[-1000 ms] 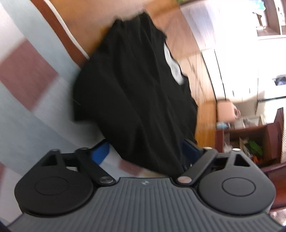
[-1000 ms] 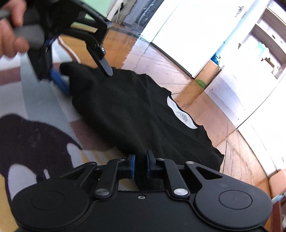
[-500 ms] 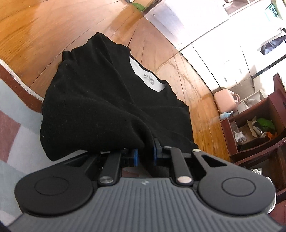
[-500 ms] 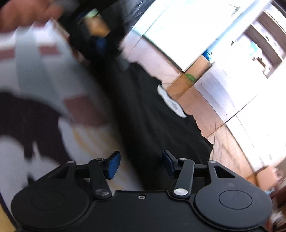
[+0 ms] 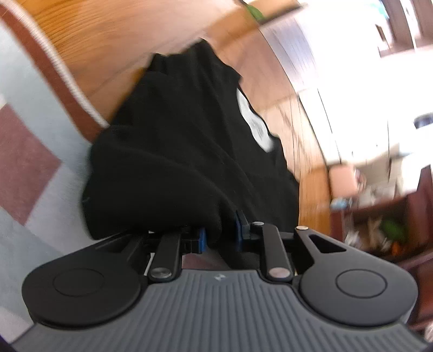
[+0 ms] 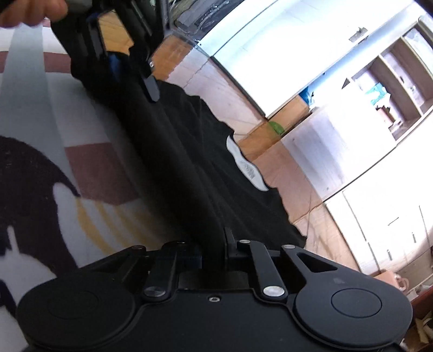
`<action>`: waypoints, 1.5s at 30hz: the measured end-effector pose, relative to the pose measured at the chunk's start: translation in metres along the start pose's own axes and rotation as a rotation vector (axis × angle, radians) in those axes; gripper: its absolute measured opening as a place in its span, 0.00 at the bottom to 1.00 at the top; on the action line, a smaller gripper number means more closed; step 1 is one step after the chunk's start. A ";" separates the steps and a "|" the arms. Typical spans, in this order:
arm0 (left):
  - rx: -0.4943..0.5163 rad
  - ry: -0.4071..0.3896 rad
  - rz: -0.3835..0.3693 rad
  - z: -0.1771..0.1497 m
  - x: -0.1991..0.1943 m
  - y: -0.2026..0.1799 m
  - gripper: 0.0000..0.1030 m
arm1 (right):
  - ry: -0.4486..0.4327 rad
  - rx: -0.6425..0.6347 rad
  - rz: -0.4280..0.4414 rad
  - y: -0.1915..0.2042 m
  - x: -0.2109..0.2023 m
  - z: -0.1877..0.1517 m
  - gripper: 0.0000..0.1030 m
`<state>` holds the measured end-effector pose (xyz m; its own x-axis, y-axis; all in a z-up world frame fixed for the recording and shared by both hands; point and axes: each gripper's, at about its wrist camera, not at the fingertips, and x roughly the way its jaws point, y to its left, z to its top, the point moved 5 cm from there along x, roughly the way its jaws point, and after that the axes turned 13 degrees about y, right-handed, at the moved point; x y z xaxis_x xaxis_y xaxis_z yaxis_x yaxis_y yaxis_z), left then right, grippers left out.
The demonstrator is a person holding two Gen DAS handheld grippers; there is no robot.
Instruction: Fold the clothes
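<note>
Two grippers engaging one black T-shirt [image 5: 173,151], both pinching fabric.

Left gripper [image 5: 219,235]: blue-padded fingers [image 5: 201,239] pressed together on a thick bunched fold of the black T-shirt, cloth bulging out over the left finger and running back between the linkage arms. Left-wrist view motion-blurred; fine detail of the pinch not resolving.

Right gripper [image 6: 213,243]: fingers closing tight on a ridge of the same garment, fabric rising out of the pinch and stretching as a taut dark band toward the upper left of the right-wrist view, ending at the left gripper [image 6: 119,65] held by a hand [image 6: 32,12].

T-shirt position: lying partly on a patterned rug [image 5: 32,168] and partly on a wooden floor [image 5: 108,48], neck end pointing away from both tools. White neck label [image 5: 254,124] facing up, lying on the far half of the garment, also appearing in the right-wrist view [image 6: 247,169].

Rug: pale grey field with maroon blocks, a brown border edged in white cord, plus a dark figure and yellow stripes [image 6: 94,219] beside the garment.

Surroundings: white cabinets [image 6: 379,216] and open shelving [image 6: 392,89] lining the far side of the floor; a cluttered dark wooden shelf unit [image 5: 384,216] sitting well apart from the shirt.
</note>
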<state>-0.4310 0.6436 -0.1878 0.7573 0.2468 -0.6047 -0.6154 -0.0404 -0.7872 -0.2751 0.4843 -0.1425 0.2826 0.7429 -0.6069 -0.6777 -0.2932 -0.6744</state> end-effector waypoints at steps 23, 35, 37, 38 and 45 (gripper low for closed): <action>-0.022 -0.160 0.090 0.006 -0.013 0.013 0.42 | 0.026 0.020 -0.017 -0.009 0.004 -0.031 0.31; -0.007 -0.171 0.109 -0.012 -0.044 0.002 0.44 | 0.025 0.036 0.002 -0.014 0.000 -0.044 0.21; -0.055 -0.164 0.097 -0.017 -0.048 0.009 0.44 | 0.019 0.039 0.000 -0.016 -0.001 -0.044 0.21; -0.111 -0.153 0.069 -0.018 -0.048 0.017 0.44 | 0.022 0.034 -0.004 -0.017 -0.001 -0.043 0.21; -0.223 -0.140 0.087 -0.011 -0.054 0.035 0.63 | -0.011 -0.097 -0.032 -0.002 -0.007 -0.037 0.40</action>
<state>-0.4910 0.6181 -0.1838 0.6569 0.3637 -0.6605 -0.6015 -0.2755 -0.7499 -0.2501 0.4576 -0.1526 0.2952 0.7590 -0.5803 -0.5996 -0.3257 -0.7310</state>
